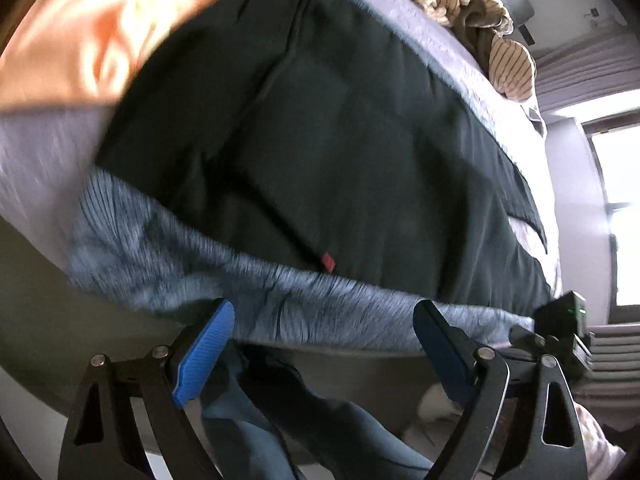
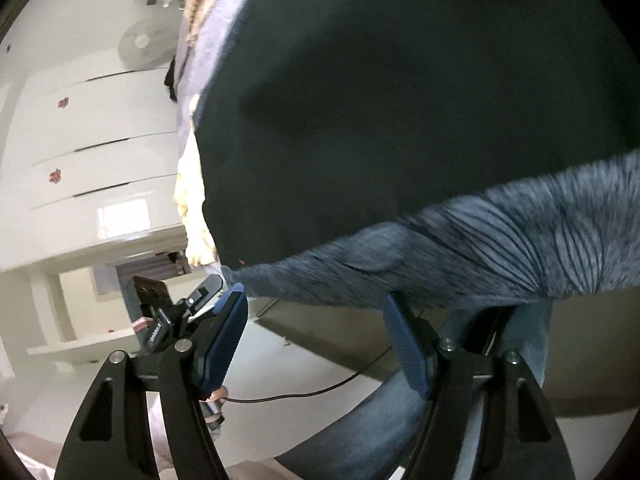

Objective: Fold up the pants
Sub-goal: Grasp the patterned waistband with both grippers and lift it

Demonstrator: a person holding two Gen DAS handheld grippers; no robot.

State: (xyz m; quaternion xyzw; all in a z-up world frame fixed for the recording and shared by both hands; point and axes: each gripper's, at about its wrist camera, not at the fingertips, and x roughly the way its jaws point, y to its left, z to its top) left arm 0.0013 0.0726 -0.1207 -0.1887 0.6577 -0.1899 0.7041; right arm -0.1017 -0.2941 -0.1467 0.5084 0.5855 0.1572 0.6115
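Note:
Dark green-black pants [image 1: 320, 128] lie spread flat on a bed, with a grey-blue ribbed waistband [image 1: 280, 300] along the near edge and a small red tag [image 1: 328, 263]. My left gripper [image 1: 324, 316] is open, its blue pads [image 1: 208, 352] spread apart just below the waistband. In the right wrist view the same pants [image 2: 400, 100] fill the frame and the waistband [image 2: 480, 248] runs across. My right gripper [image 2: 316, 316] is open at the waistband's left end, holding nothing.
A lilac bedsheet [image 1: 40, 152] covers the bed. A striped beige garment [image 1: 472, 4] lies heaped at the far end. An orange patterned cloth [image 1: 80, 28] lies far left. A white drawer unit [image 2: 92, 140] stands left of the bed. The person's jeans [image 1: 280, 420] show below.

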